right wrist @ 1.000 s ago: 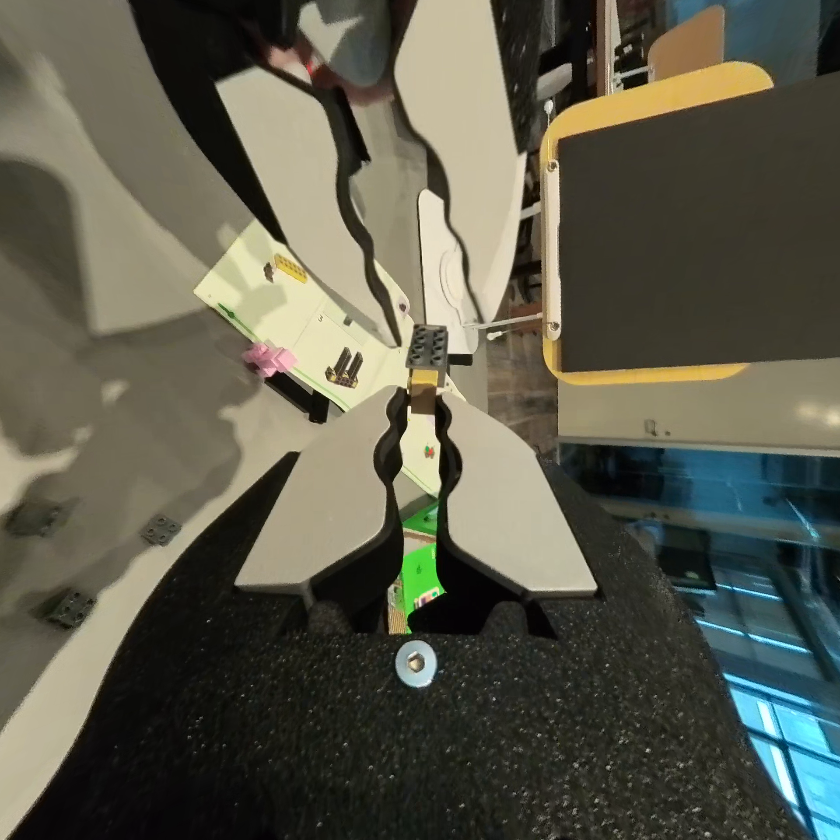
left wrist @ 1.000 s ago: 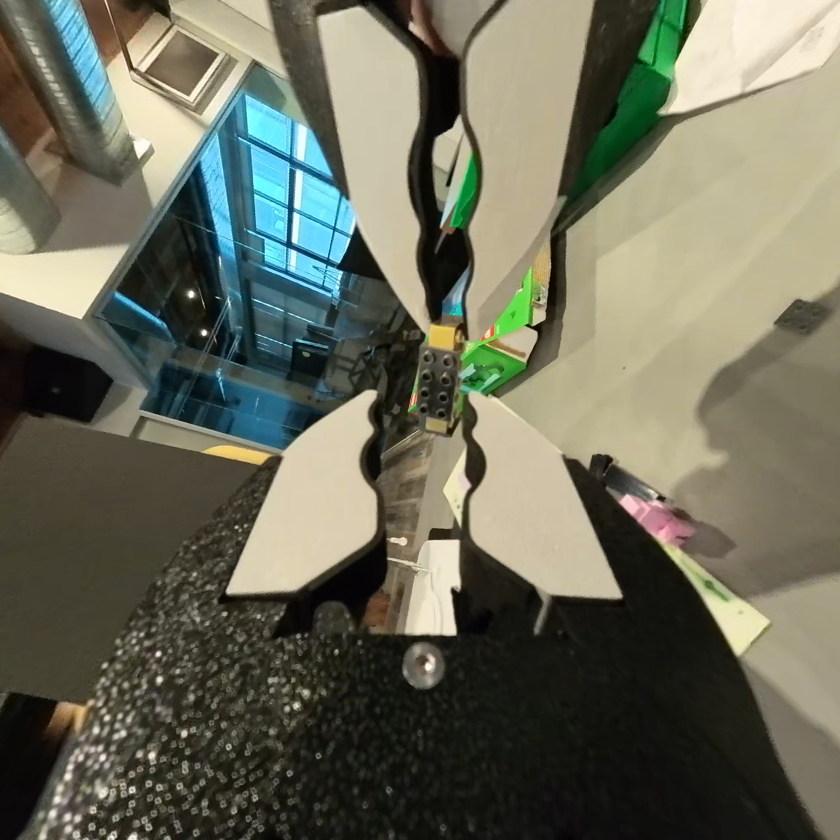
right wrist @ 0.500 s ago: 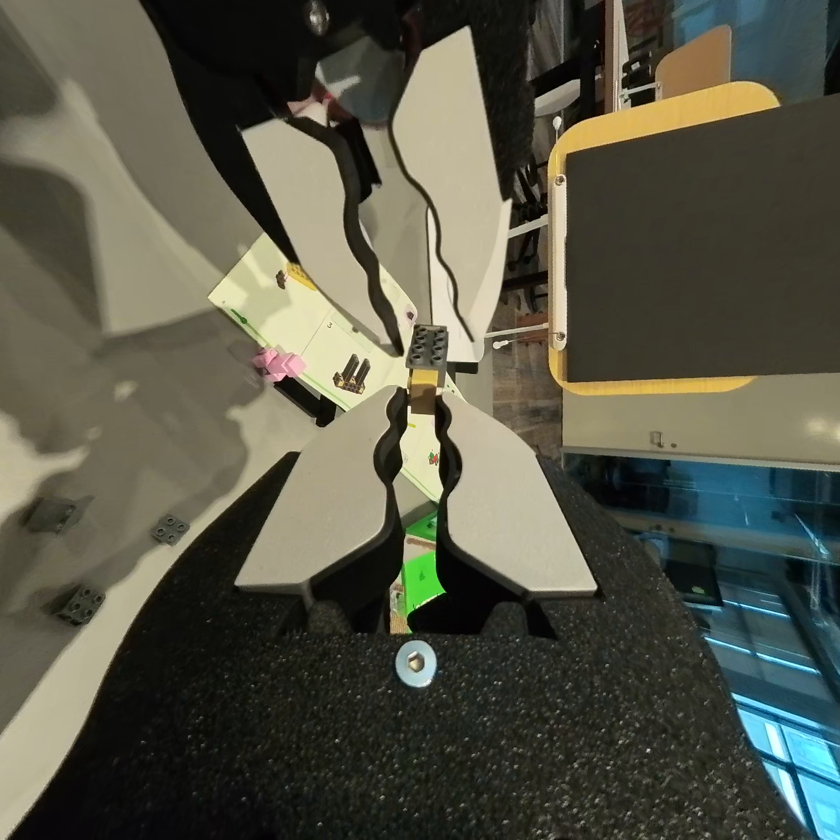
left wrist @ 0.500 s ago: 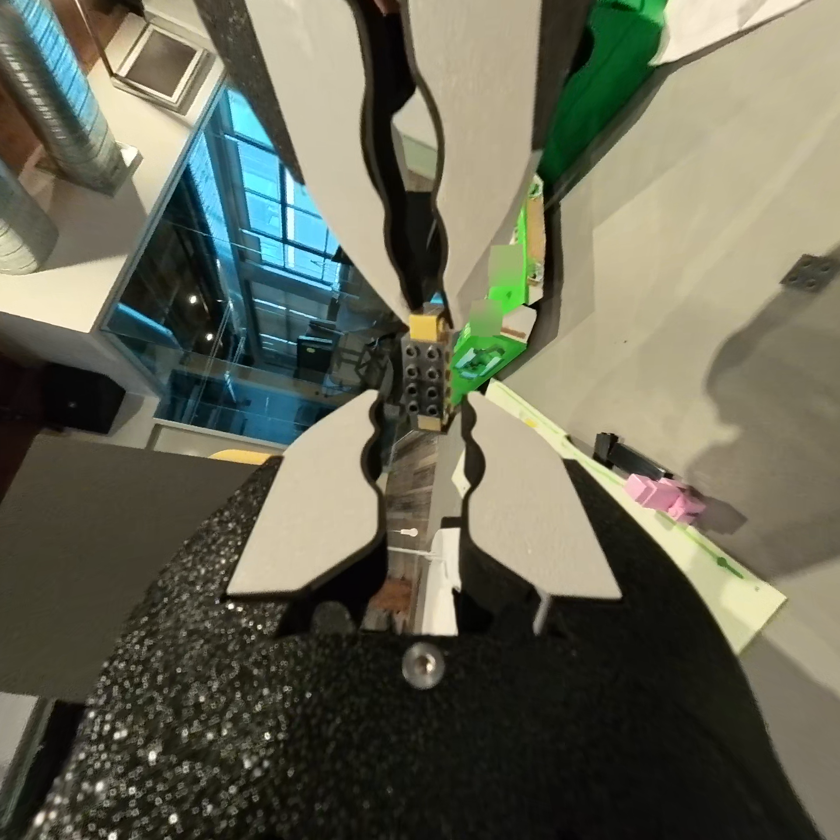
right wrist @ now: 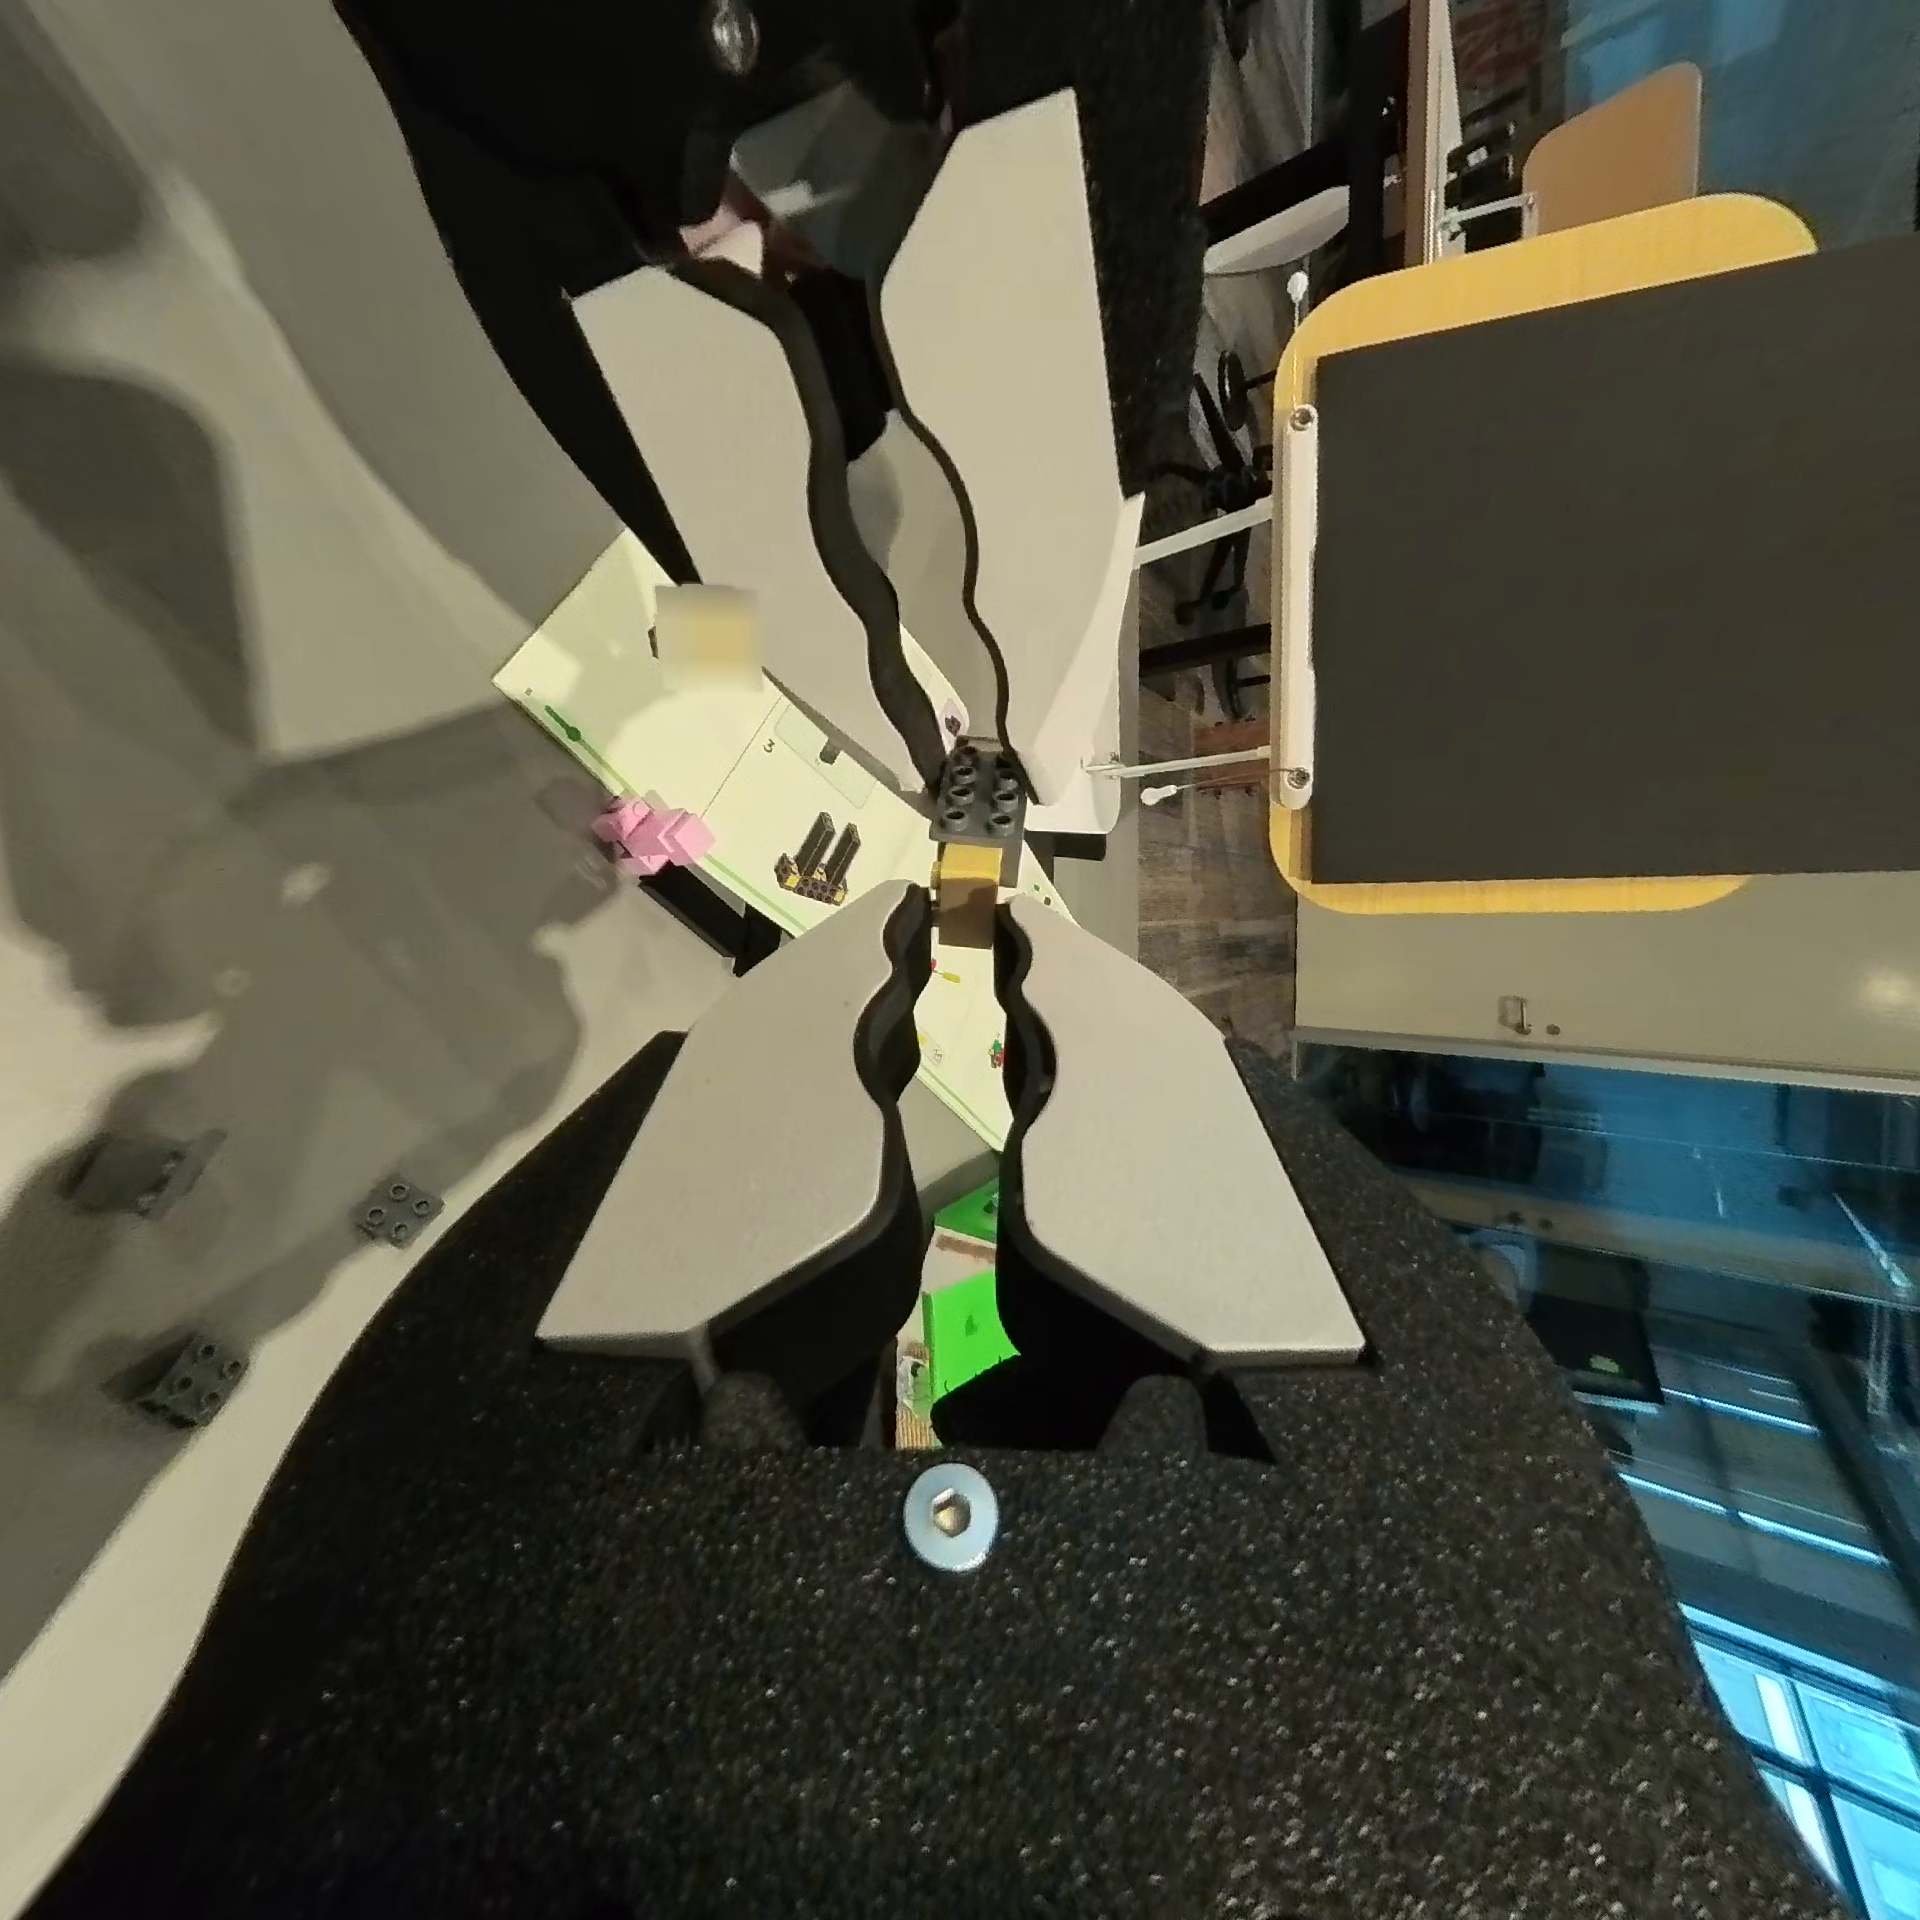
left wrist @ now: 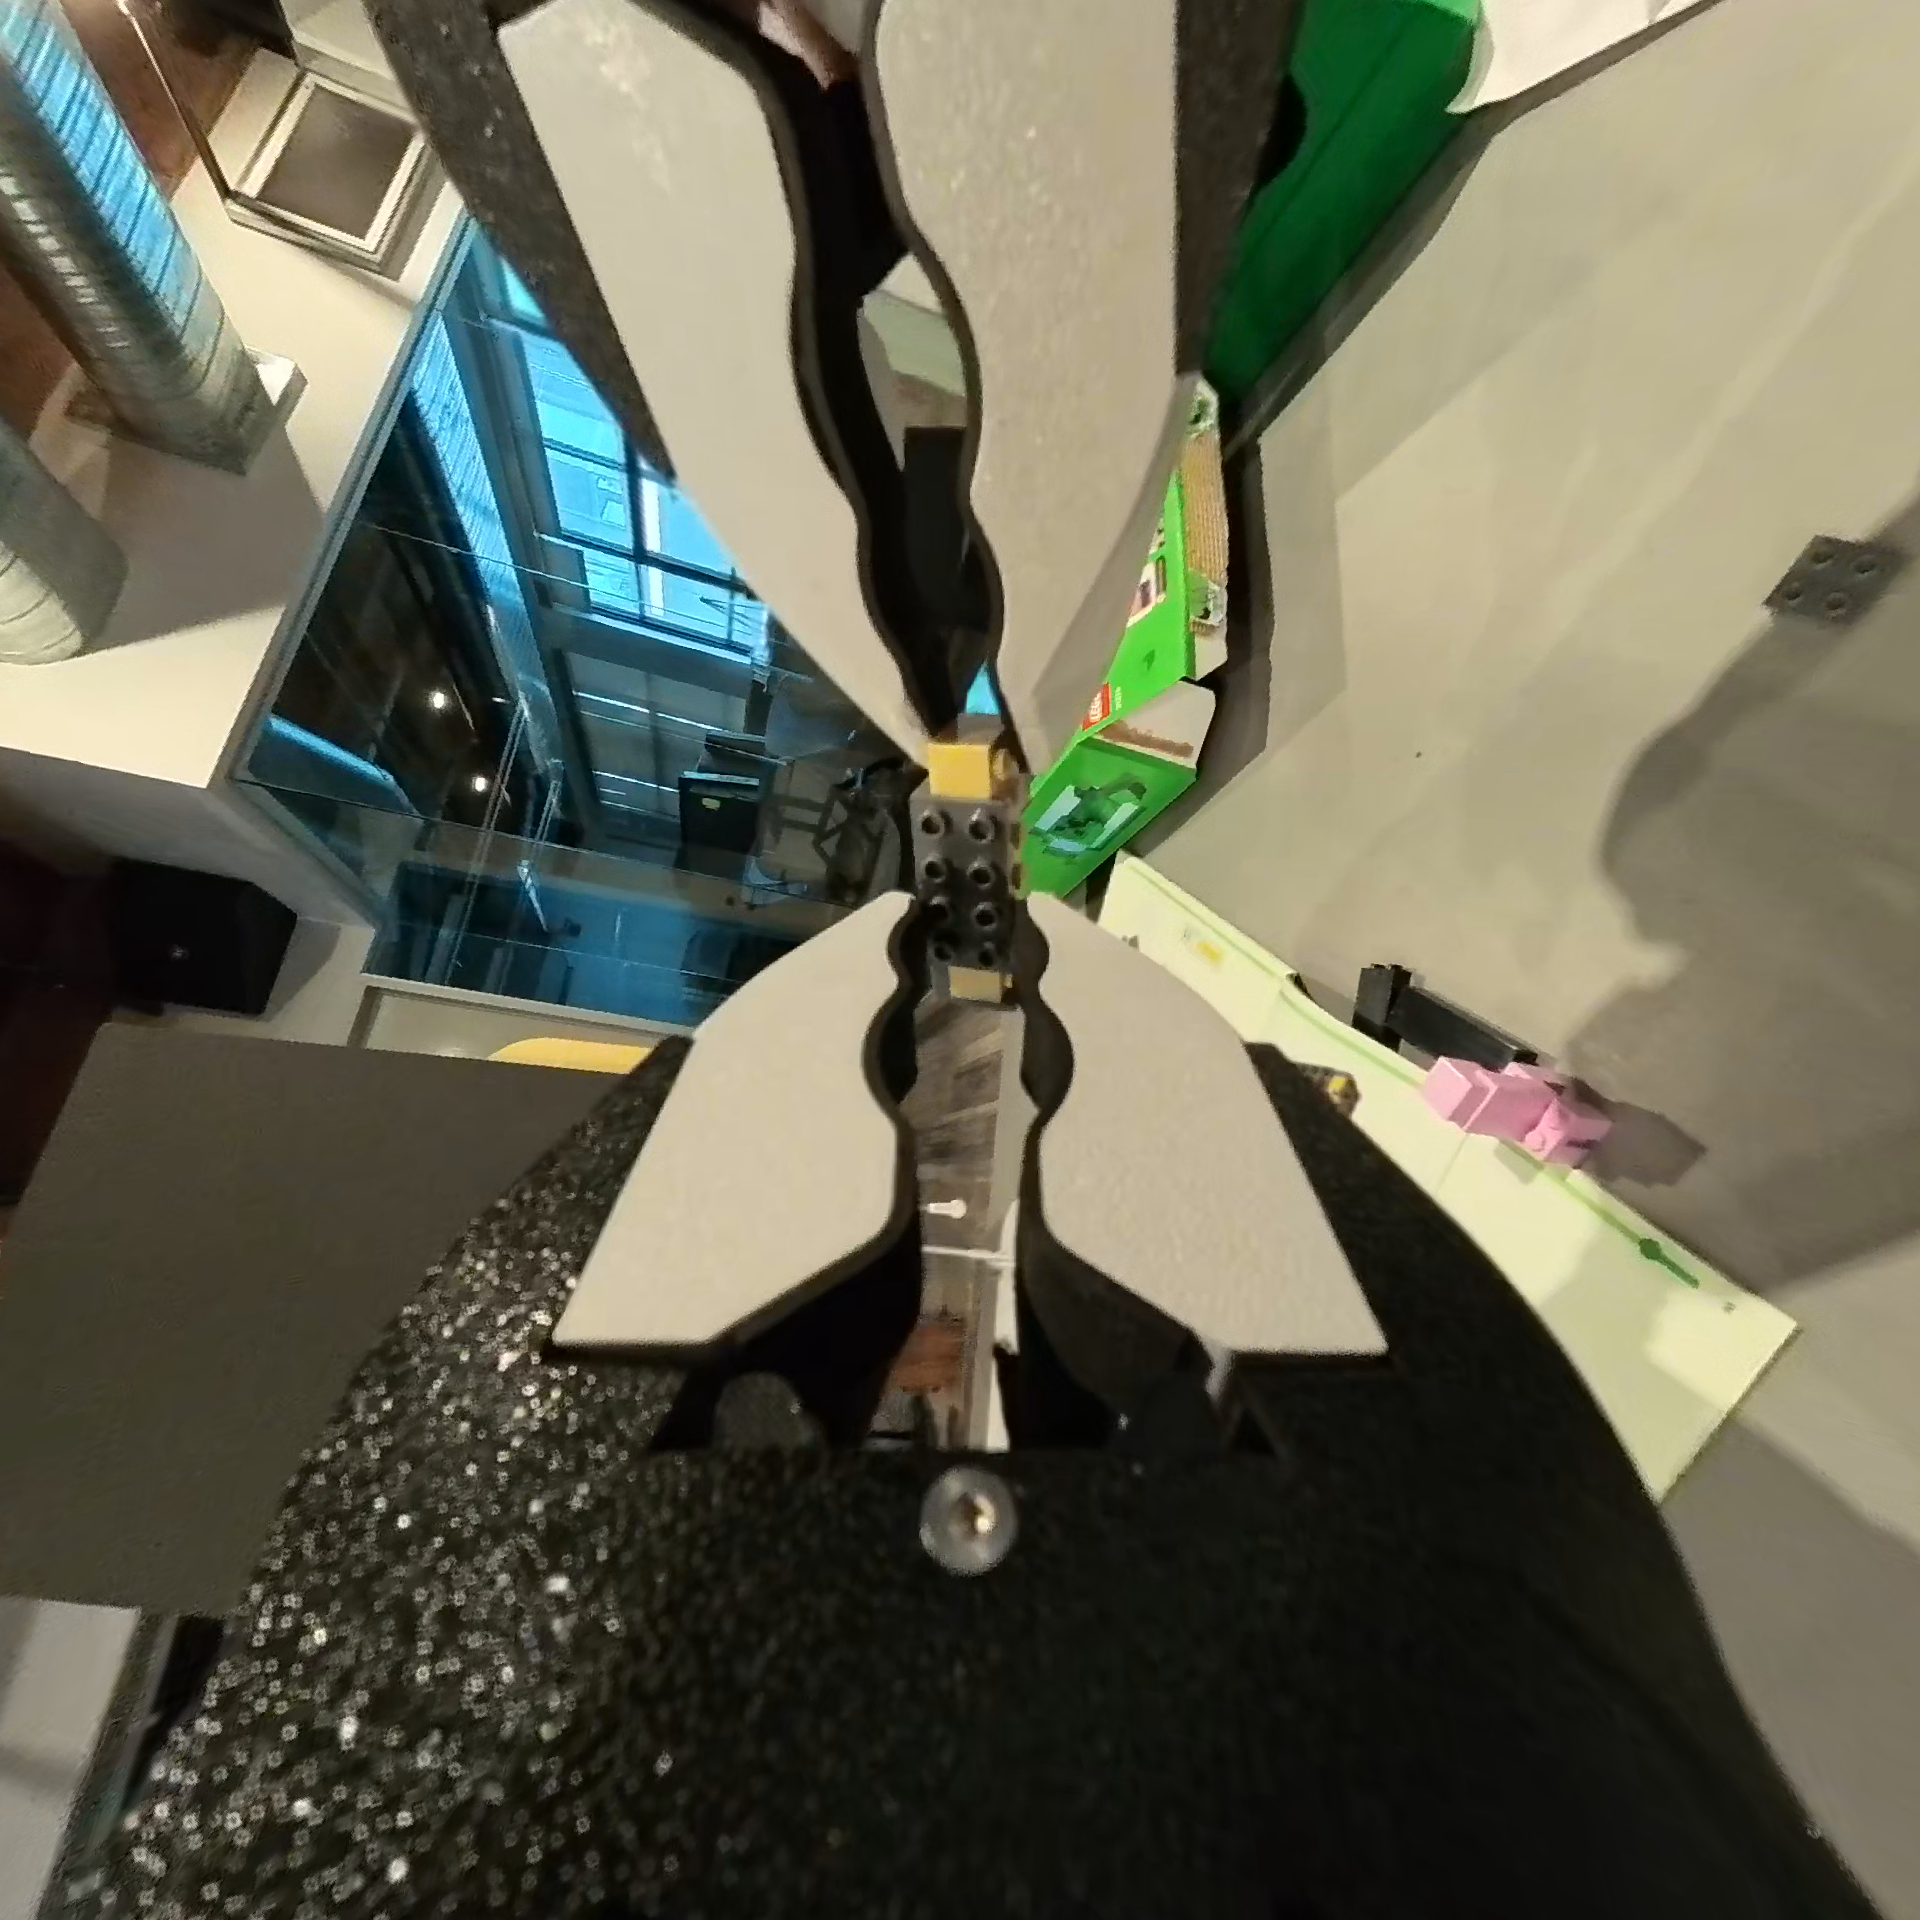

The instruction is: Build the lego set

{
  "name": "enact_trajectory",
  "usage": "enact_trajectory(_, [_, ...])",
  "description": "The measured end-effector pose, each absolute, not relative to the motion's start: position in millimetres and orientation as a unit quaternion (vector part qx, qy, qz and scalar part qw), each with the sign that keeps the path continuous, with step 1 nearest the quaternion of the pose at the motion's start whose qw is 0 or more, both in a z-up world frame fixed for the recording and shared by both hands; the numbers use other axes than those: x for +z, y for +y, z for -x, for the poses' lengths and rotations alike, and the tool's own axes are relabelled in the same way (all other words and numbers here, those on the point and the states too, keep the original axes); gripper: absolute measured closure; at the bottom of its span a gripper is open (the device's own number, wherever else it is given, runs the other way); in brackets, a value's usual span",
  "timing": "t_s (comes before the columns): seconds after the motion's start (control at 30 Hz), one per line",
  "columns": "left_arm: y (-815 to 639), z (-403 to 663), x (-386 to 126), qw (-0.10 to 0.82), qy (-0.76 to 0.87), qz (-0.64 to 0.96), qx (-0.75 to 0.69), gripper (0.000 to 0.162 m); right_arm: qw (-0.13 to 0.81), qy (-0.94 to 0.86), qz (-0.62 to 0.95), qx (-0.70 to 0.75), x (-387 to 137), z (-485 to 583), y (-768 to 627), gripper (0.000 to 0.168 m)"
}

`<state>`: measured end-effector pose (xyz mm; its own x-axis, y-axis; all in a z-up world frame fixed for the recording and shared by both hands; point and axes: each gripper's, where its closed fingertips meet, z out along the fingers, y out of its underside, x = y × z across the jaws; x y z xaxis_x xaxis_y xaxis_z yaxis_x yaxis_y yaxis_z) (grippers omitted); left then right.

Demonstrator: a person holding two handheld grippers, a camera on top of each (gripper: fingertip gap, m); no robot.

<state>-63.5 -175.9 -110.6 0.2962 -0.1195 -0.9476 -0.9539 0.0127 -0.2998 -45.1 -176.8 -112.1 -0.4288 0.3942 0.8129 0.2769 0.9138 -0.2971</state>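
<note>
Left gripper [left wrist: 968, 935] and right gripper [right wrist: 964, 904] meet tip to tip above grey table [left wrist: 1558, 520]. Right clamps tan brick [right wrist: 966, 894]; black studded plate [left wrist: 966, 873] attached to it. Left fingertips pinch plate's other end. Instruction sheet [left wrist: 1455, 1195] at 4 o'clock, pink piece [left wrist: 1496, 1107] beside it. Green box [left wrist: 1122, 748] at 1 o'clock.

Both grippers: flat grey wavy-edged fingers [left wrist: 769, 1143] on speckled black bodies, one silver screw [right wrist: 950, 1529] each
</note>
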Motion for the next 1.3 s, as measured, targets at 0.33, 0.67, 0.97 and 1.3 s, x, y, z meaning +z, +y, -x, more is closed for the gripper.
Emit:
enact_trajectory(0.33, [-170,84,-111,0.554,0.353,0.686,0.312,0.134,0.492,-0.835,0.239,0.057,-114,47,-147,0.157])
enact_trajectory(0.67, [-164,158,-166,0.442,0.208,0.83,0.27,0.124,0.456,-0.841,0.285,0.055,-133,53,-117,0.157])
enact_trajectory(0.97, [-161,168,-171,0.449,0.195,0.833,0.26,0.125,0.443,-0.847,0.288,0.06,-140,55,-116,0.157])
enact_trajectory(1.3, [-161,132,-147,0.535,0.278,0.775,0.19,0.106,0.446,-0.846,0.257,0.136,-130,53,-130,0.157])
